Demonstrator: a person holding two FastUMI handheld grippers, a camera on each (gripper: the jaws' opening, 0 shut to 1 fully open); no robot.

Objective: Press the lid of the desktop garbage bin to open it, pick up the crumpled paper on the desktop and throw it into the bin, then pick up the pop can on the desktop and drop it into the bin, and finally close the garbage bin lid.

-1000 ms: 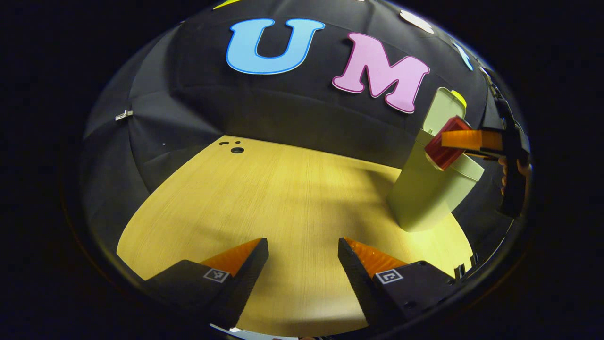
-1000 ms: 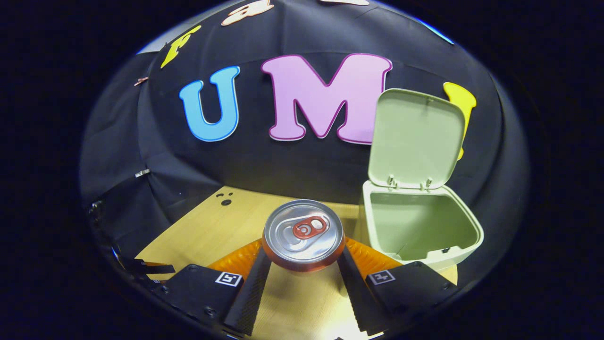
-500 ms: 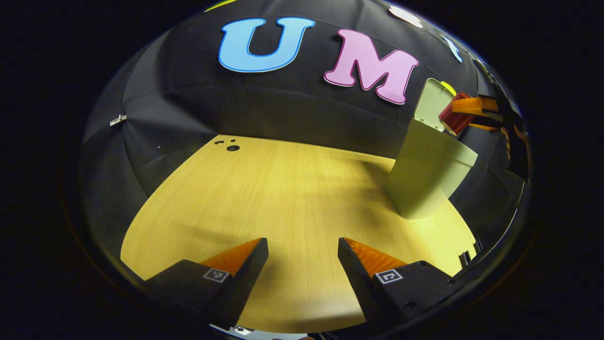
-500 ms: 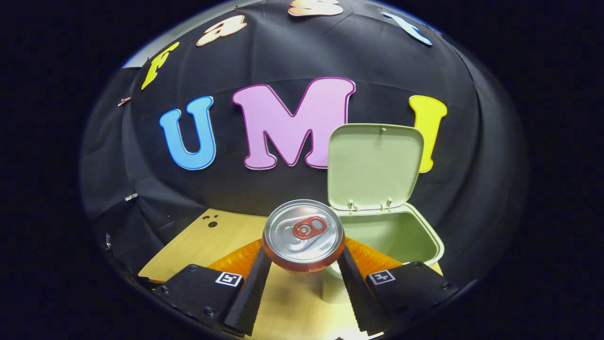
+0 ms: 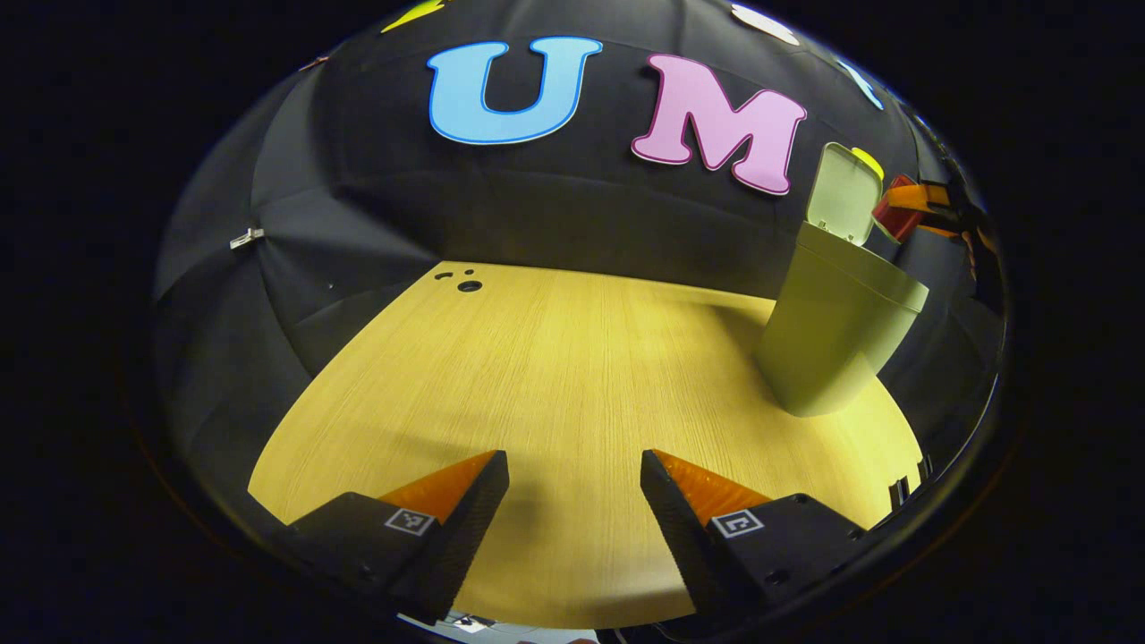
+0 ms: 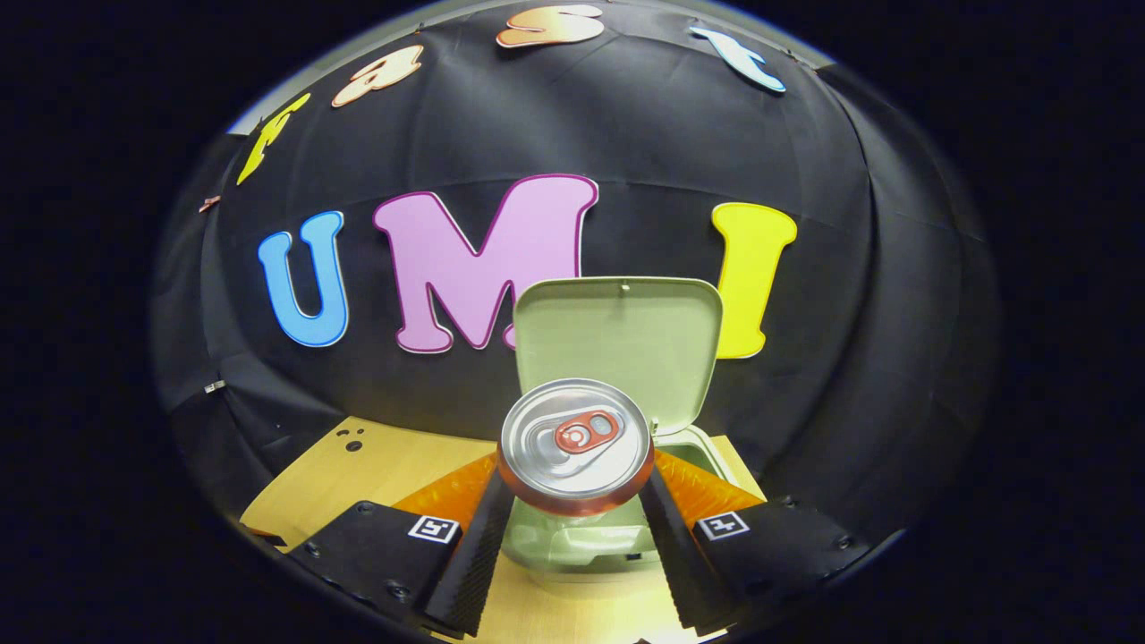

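In the right gripper view my right gripper (image 6: pixel 576 510) is shut on a red pop can (image 6: pixel 575 444), silver top facing the camera. The can hangs over the open mouth of the pale green bin (image 6: pixel 572 542), whose lid (image 6: pixel 617 340) stands upright behind it. In the left gripper view my left gripper (image 5: pixel 574 501) is open and holds nothing, low over the wooden table (image 5: pixel 555 376). There the bin (image 5: pixel 827 335) stands at the right, lid (image 5: pixel 843 192) up, with the can (image 5: pixel 894 219) held in the right gripper (image 5: pixel 921 210) just above its far rim.
The booth's black cloth wall closes off the back of the table. Small dark holes (image 5: pixel 469 285) mark the table's far left corner. A metal clip (image 5: pixel 244 238) is pinned to the cloth at the left.
The right gripper has carried the can up and across until it hangs over the bin's mouth. The left gripper has barely shifted and stays open.
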